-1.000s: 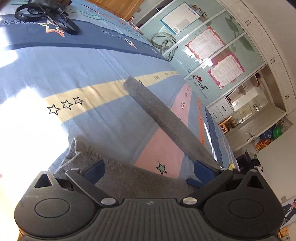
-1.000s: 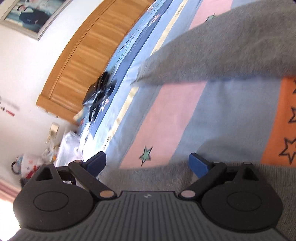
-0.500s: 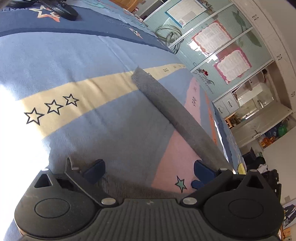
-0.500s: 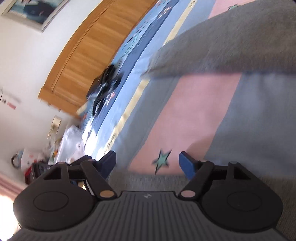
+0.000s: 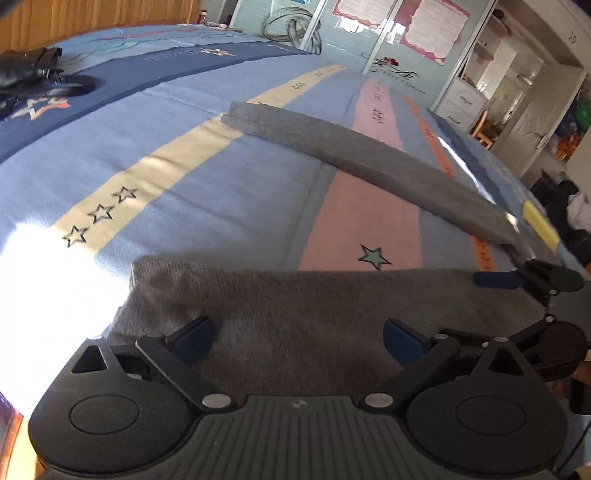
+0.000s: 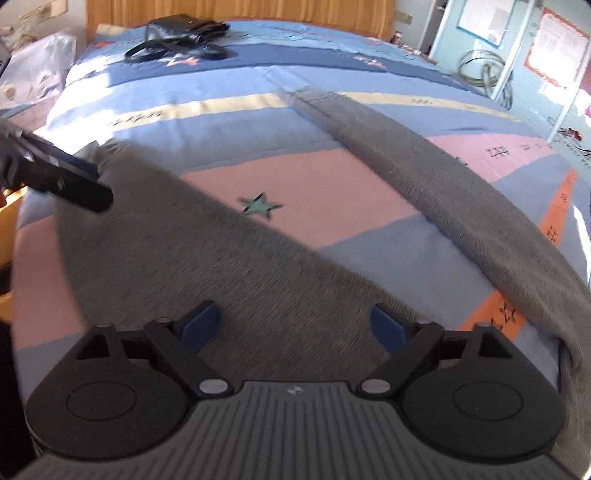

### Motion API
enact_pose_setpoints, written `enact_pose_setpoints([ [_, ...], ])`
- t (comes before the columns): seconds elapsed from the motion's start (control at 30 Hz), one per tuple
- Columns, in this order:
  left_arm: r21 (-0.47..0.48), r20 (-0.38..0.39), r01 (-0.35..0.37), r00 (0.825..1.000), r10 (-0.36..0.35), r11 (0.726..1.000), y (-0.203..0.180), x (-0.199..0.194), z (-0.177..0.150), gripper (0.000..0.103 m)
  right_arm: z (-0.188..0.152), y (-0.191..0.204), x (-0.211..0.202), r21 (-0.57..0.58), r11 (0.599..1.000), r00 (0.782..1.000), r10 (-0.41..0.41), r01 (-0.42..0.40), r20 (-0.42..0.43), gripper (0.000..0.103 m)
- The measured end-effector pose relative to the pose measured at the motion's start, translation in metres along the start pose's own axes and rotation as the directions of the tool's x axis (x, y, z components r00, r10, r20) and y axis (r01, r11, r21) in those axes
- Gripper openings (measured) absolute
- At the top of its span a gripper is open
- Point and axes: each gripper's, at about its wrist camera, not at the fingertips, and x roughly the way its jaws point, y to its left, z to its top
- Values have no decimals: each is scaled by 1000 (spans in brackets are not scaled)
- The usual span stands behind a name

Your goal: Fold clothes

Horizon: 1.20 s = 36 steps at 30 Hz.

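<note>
Grey garment [image 6: 229, 266] spread across the near edge of the striped bedspread [image 6: 229, 147], left gripper [image 5: 297, 338] open above its grey cloth, right gripper [image 6: 295, 326] with jaws opening over the cloth, nothing pinched, black bag [image 6: 184, 31] near the headboard edge.

Grey knit garment [image 6: 229, 258], spread flat on bedspread [image 6: 332, 192]

The grey garment [image 6: 221, 266] is a matt, coarse-ribbed knit cloth. The bedcover [image 6: 332, 192] is smooth printed fabric. At twelve o'clock, the headboard [image 6: 240, 9] is grooved, lightly glossy wood.
</note>
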Motion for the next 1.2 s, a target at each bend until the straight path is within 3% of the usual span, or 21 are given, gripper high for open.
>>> enact_pose_setpoints([
  [0.1, -21, 35, -75, 996, 76, 997, 5, 4, 18, 97, 18, -12, 20, 41, 998, 999, -42, 41, 26, 98],
  [0.17, -74, 65, -46, 997, 51, 996, 11, -9, 26, 97, 24, -26, 27, 119, 992, 998, -58, 53, 38, 93],
  [0.2, -77, 77, -38, 996, 44, 996, 12, -17, 26, 98, 27, -34, 28, 162, 985, 997, -63, 55, 47, 85],
  [0.3, -32, 87, -30, 996, 33, 999, 8, -36, 22, 100, 16, -53, 2, 294, 956, 994, -20, -13, 109, 83],
  [0.37, 44, 40, 9, 999, -11, 999, -1, -38, 13, 100, -3, -63, -22, 390, 916, 983, 26, -97, 184, 84],
  [0.47, 93, -54, 130, 991, -125, 987, -13, -25, -1, 97, -40, -79, -51, 516, 834, 956, 43, -195, 291, 85],
  [0.6, 56, -80, 122, 990, -118, 991, -7, -7, 3, 96, -89, -88, -73, 605, 764, 925, -29, -223, 378, 86],
  [0.67, 21, -90, 127, 988, -124, 992, 1, 4, 9, 96, -113, -93, -80, 644, 710, 892, -50, -284, 449, 93],
  [0.73, -7, -85, 117, 989, -117, 993, 9, 15, 17, 97, -144, -106, -77, 670, 598, 825, -28, -439, 565, 103],
  [0.77, -20, -82, 103, 991, -104, 995, 12, 20, 22, 97, -158, -113, -71, 672, 538, 791, -18, -508, 612, 103],
  [0.8, -24, -74, 64, 995, -65, 998, 11, 22, 28, 95, -172, -119, -62, 678, 488, 772, -13, -550, 636, 103],
  [0.87, -23, -55, -41, 998, 39, 999, 9, 26, 41, 93, -184, -122, -58, 627, 485, 717, 2, -610, 697, 103],
  [0.9, -44, -46, -43, 998, 41, 998, 9, 23, 45, 93, -184, -124, -58, 620, 479, 711, 12, -622, 704, 103],
  [1.03, -124, -23, 105, 994, -109, 987, 9, -5, 46, 95, -184, -123, -54, 611, 485, 707, 24, -626, 706, 103],
  [1.1, -85, -70, 169, 982, -175, 982, -4, -11, 34, 96, -188, -126, -52, 603, 467, 690, 22, -647, 723, 103],
  [1.2, -46, -159, 202, 965, -207, 978, -22, -1, 14, 95, -194, -130, -50, 592, 436, 664, 19, -678, 747, 103],
])
